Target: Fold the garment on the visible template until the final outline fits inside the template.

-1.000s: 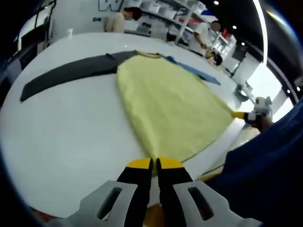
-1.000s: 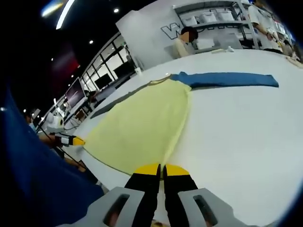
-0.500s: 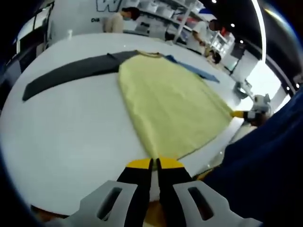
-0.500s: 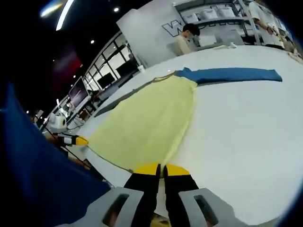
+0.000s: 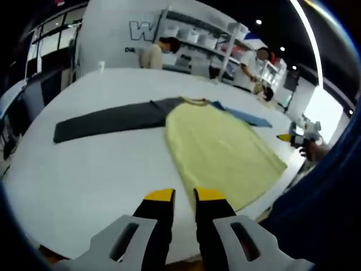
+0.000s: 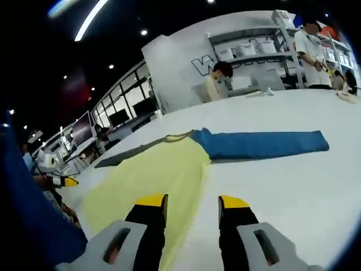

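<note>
The garment (image 5: 223, 144) was seen spread flat on the white bench (image 5: 84, 164), yellow body centred, grey sleeve (image 5: 110, 119) and blue sleeve (image 6: 259, 144) laid outward. The left claw (image 5: 185, 196) was slightly parted, empty; the right claw (image 6: 192, 202) was wide apart, empty. The fabric was judged soft, light and limp, best pinched at a sleeve end or hem corner.
</note>
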The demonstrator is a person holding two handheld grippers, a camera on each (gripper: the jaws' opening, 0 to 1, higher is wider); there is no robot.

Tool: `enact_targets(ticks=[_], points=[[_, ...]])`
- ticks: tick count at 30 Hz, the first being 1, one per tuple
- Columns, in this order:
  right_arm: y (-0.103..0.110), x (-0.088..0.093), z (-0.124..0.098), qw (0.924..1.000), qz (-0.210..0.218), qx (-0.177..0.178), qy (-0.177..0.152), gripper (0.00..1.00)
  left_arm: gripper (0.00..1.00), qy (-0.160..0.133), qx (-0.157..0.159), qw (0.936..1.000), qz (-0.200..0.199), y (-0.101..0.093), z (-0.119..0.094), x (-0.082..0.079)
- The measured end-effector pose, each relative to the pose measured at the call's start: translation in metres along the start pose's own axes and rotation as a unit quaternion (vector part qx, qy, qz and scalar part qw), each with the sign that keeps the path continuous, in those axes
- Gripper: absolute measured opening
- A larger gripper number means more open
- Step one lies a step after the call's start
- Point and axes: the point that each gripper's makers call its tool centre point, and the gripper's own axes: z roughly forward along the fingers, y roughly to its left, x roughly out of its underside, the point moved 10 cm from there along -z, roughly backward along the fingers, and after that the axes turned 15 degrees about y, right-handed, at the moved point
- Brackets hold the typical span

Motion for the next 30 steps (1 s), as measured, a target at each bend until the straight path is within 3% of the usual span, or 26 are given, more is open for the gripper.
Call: enact_targets(ticks=[7, 11, 14, 15, 20, 24, 30], points=[[-0.029, -0.034, 0.028, 0.9997, -0.019, 0.009, -0.015, 0.52, 0.32, -0.021, -0.005, 0.9997, -0.007, -0.012, 0.004, -0.009], [-0.056, -0.049, 0.034, 0.9985, -0.022, 0.040, -0.029, 0.72, 0.52, -0.037, -0.018, 0.9991, -0.011, -0.022, 0.004, -0.013], [-0.069, -0.058, 0.034, 0.9970, -0.006, 0.062, -0.046, 0.81, 0.62, -0.045, -0.027, 0.9984, -0.020, -0.021, 0.004, -0.012], [-0.087, -0.067, 0.033, 0.9961, -0.004, 0.071, -0.053, 0.83, 0.62, -0.047, -0.030, 0.9982, -0.023, -0.021, 0.003, -0.011], [-0.113, -0.080, 0.034, 0.9936, 0.002, 0.099, -0.054, 1.00, 0.62, -0.043, -0.036, 0.9979, -0.032, -0.021, 0.003, -0.007], [-0.136, -0.086, 0.041, 0.9907, -0.003, 0.130, -0.041, 0.99, 0.60, -0.033, -0.037, 0.9983, -0.031, -0.021, 0.002, -0.006], [-0.161, -0.083, 0.056, 0.9912, 0.041, 0.124, -0.022, 0.99, 0.60, -0.028, -0.044, 0.9981, -0.033, -0.028, 0.000, -0.009]])
